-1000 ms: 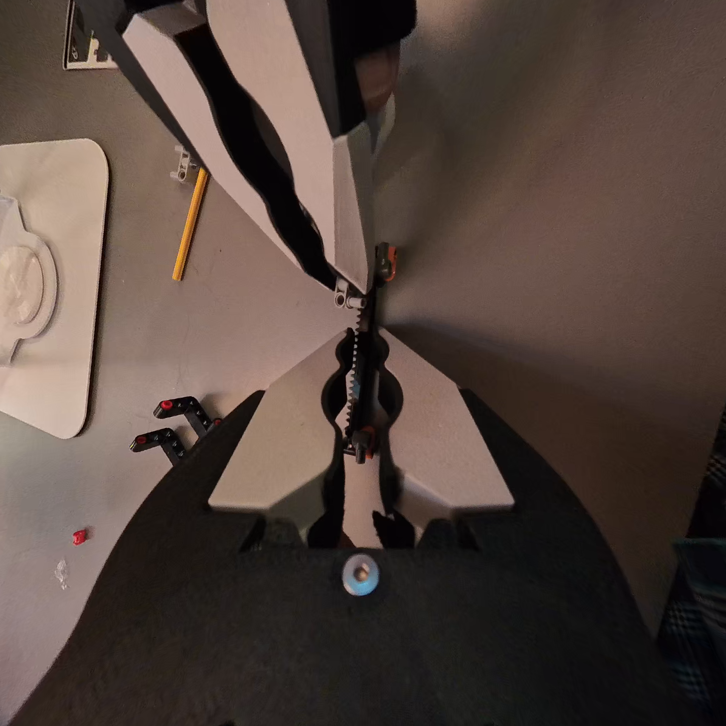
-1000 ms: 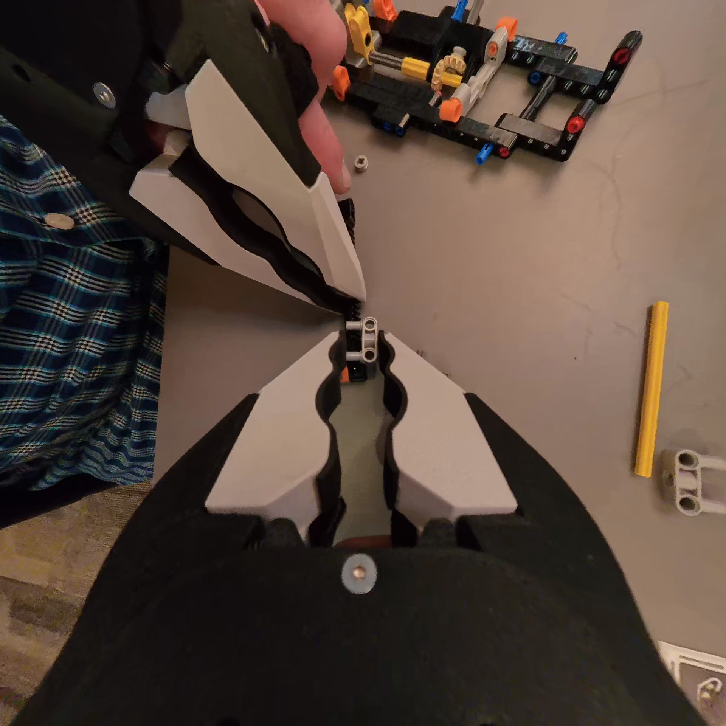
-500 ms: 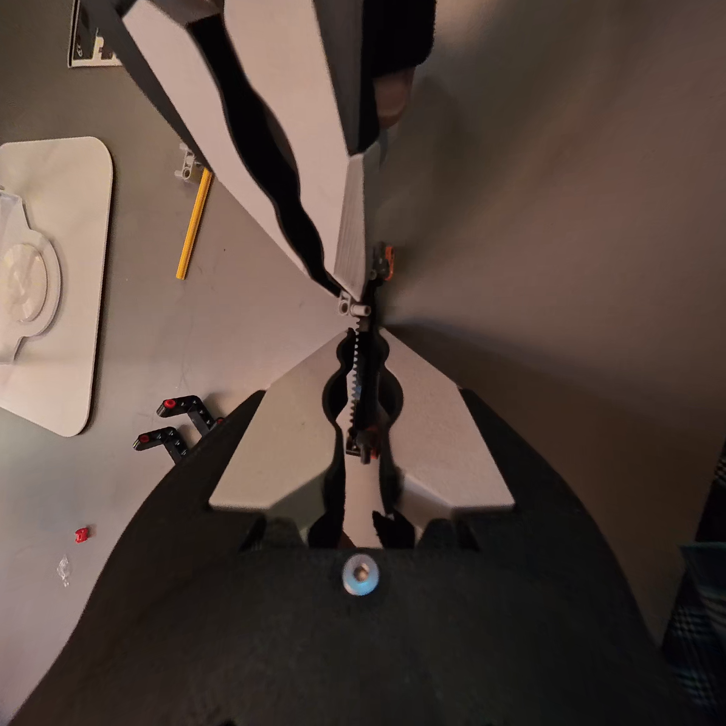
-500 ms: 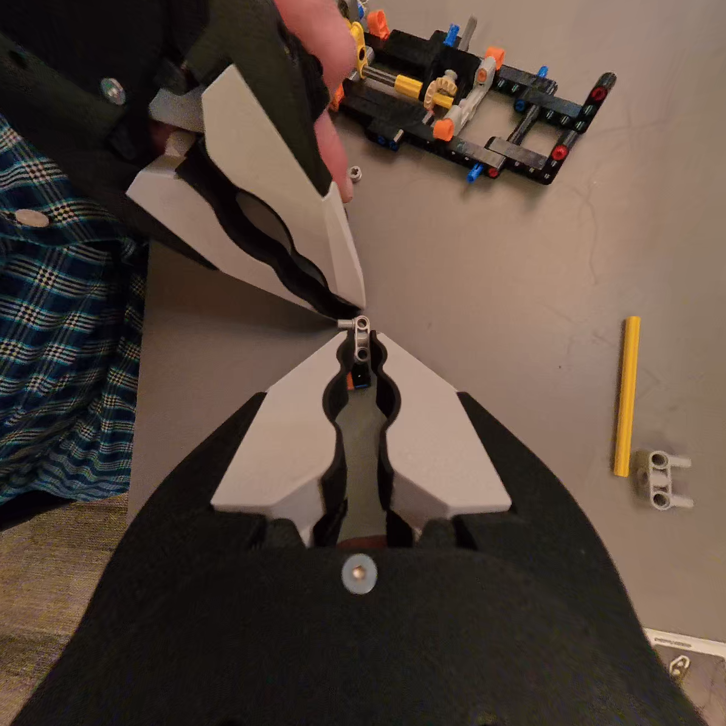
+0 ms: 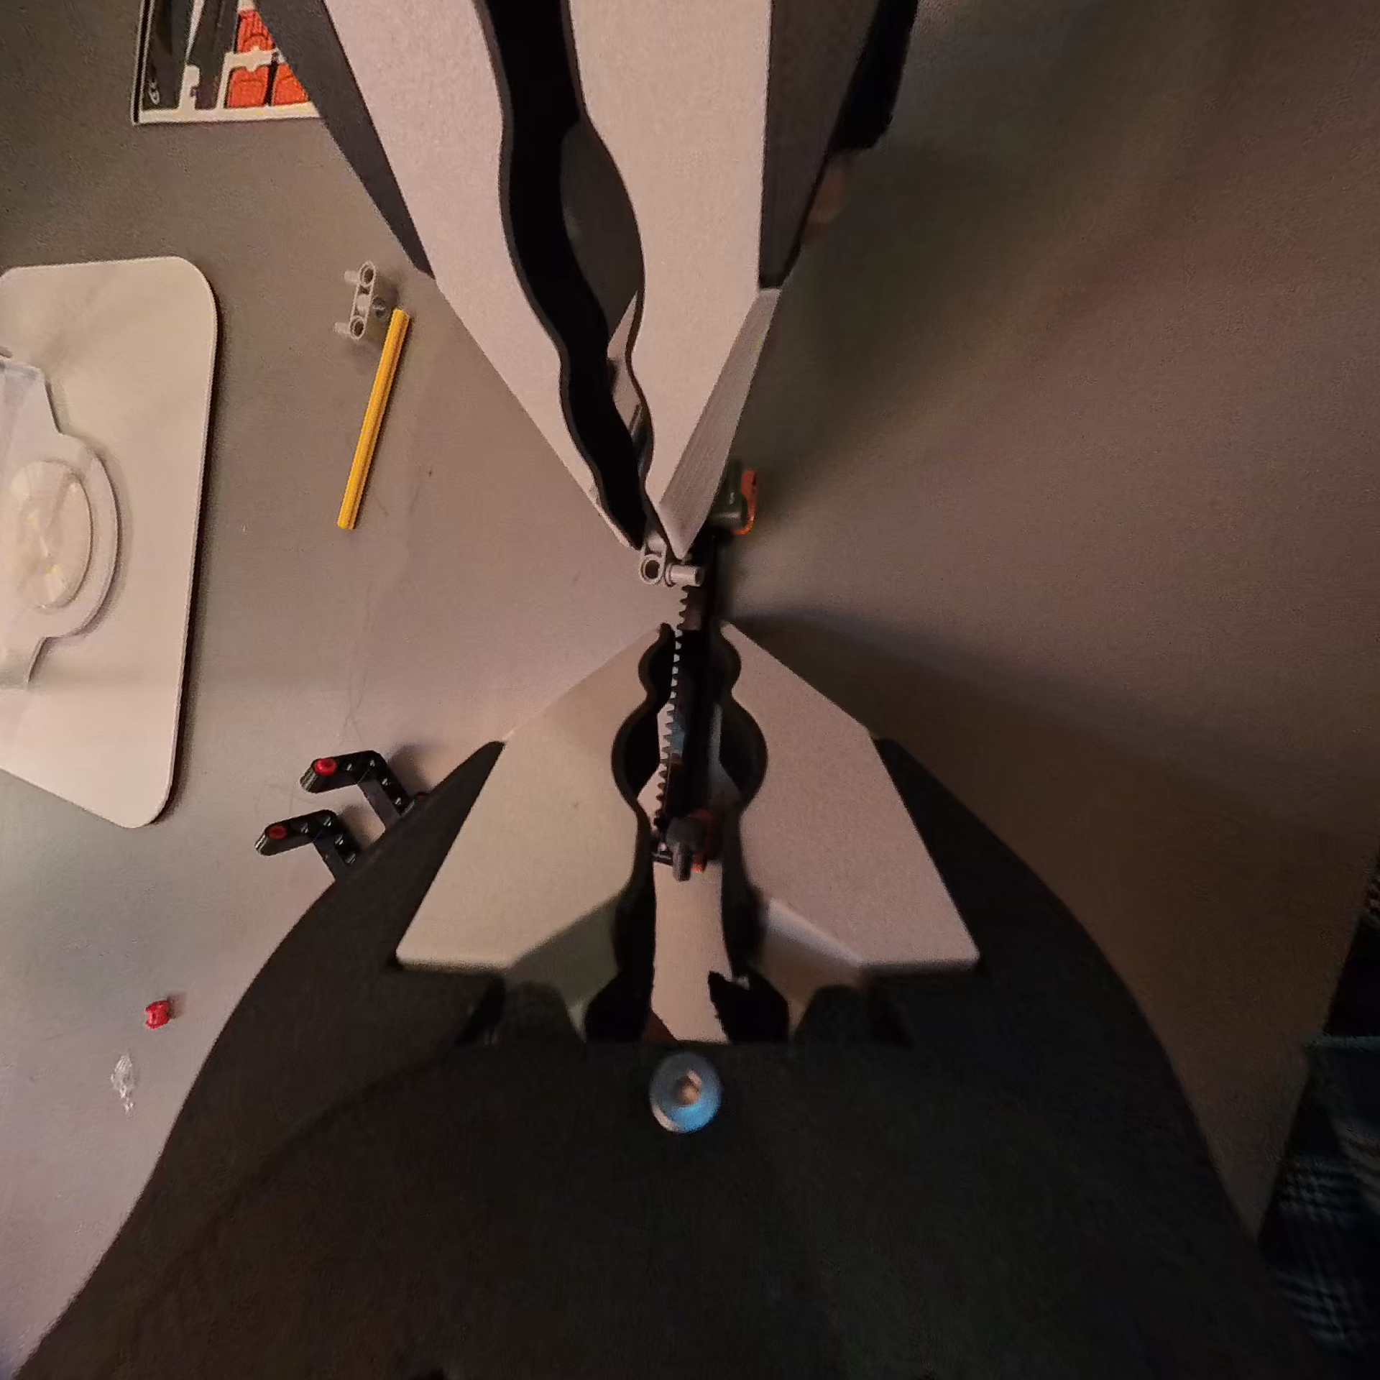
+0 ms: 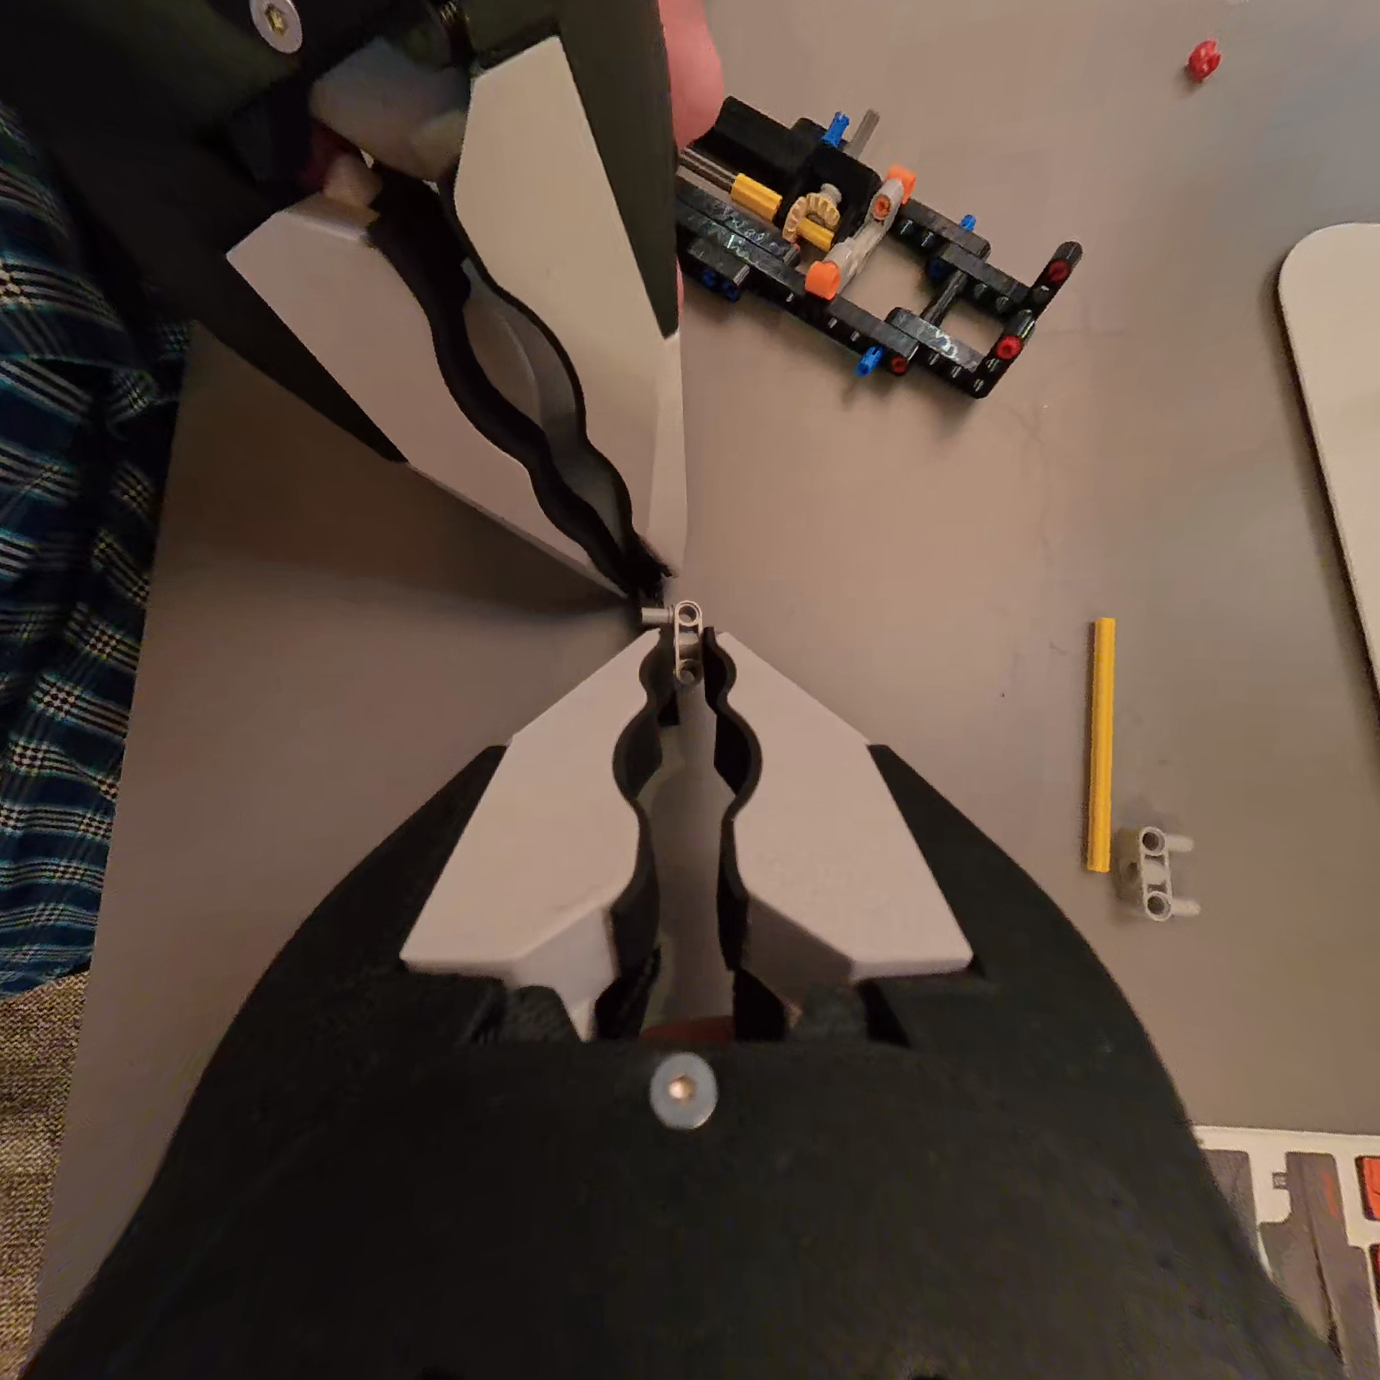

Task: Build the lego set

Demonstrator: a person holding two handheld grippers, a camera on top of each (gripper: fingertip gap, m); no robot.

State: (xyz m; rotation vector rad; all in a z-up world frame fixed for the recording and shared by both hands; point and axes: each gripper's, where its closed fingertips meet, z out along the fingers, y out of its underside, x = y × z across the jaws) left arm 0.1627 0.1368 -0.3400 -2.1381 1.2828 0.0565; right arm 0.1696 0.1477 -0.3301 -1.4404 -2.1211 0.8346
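Left gripper [image 5: 691, 635], jaws clamped on a black toothed rack [image 5: 691, 717] that runs out past its tips, meets the right gripper [image 6: 683, 638], jaws pinched on a grey connector [image 6: 685, 641] whose peg points at the rack's end. Beyond the right jaws the chassis [image 6: 881, 254] lies on the bench [image 6: 859, 523]; to their right, a yellow axle [image 6: 1098, 743]. A slightly skewed peg could jam, or the tip-held connector could twist free and drop.

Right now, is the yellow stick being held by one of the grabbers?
No, the yellow stick lies loose on the grey table, beside a small grey connector and away from both sets of fingers.
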